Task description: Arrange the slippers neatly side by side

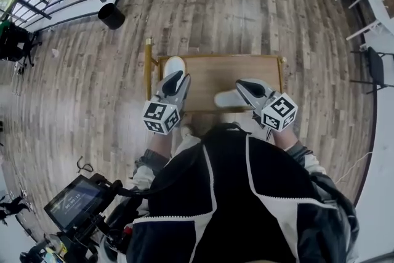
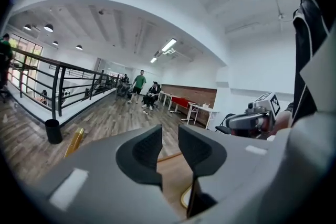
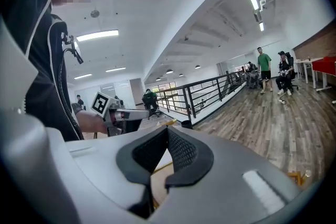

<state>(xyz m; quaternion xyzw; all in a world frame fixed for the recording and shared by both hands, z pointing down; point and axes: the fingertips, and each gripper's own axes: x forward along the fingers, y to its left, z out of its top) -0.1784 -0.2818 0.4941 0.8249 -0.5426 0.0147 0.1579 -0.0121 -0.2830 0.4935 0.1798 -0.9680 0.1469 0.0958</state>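
Main risk, as a judgement: the two slippers are not yet side by side, and both lie close to an edge of the low wooden table [image 1: 215, 71]. The far slipper [image 1: 174, 63] sits at the table's far-left corner, toe pointing away from the person. The near slipper [image 1: 226, 98] lies crosswise near the front edge, w/ its one end hidden under the right gripper [image 1: 246, 84]. The two are well apart and at approx. a right angle to each other.

If a gripper comes down on the far slipper a bit off-centre, it can push it over the left edge instead of catching it. The near one can slide off the front edge in the same way, esp. if pushed w/ closed jaws and not gripped. Also the soft upper may fold in the jaws, so the slipper would turn when lifted.

Tools: the left gripper [image 2: 169, 139] is held above the far slipper, pointing nearly level. Its jaws stand partly apart and only the table shows btw. them, so it holds nothing. The right gripper [image 3: 167, 136] has its jaws closed together, nothing btw. them. In the writer's opinion it must open before it can take the near slipper.
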